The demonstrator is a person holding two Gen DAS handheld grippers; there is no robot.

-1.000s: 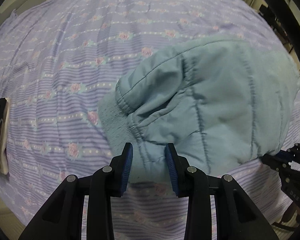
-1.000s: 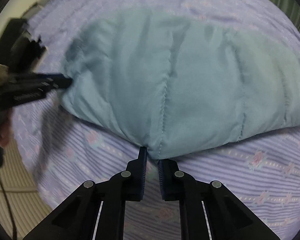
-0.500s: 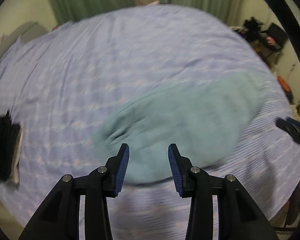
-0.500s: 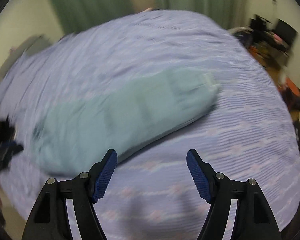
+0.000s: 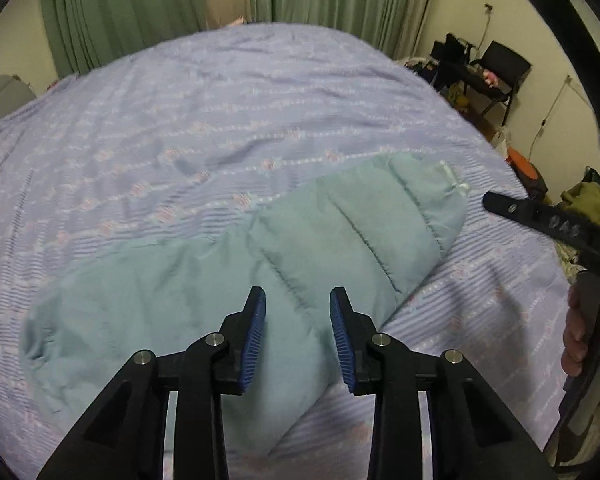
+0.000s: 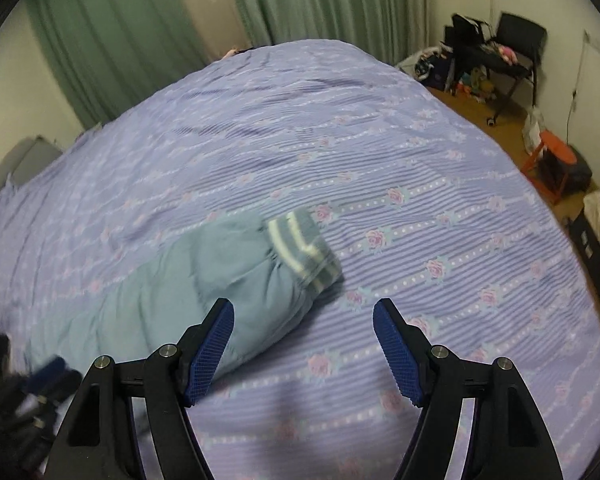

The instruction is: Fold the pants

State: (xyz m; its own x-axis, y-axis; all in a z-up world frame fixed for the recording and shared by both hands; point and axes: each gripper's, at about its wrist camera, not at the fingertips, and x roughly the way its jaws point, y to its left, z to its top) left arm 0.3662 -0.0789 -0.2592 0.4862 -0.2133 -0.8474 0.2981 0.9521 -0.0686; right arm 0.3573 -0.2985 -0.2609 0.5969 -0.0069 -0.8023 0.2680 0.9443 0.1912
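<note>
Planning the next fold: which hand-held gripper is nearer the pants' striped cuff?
Right. The right hand-held gripper hangs open just short of the striped cuff; the left hand-held gripper is open over the pants, mid-length.

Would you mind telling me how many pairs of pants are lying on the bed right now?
1. The light blue padded pants lie lengthwise on the purple floral bedspread, near its front edge, just ahead of both open grippers. Nothing else shows on the bed, though its left edge is partly cut off.

Pale teal pants (image 5: 284,256), lilac rose-striped bedspread (image 6: 440,240)
</note>
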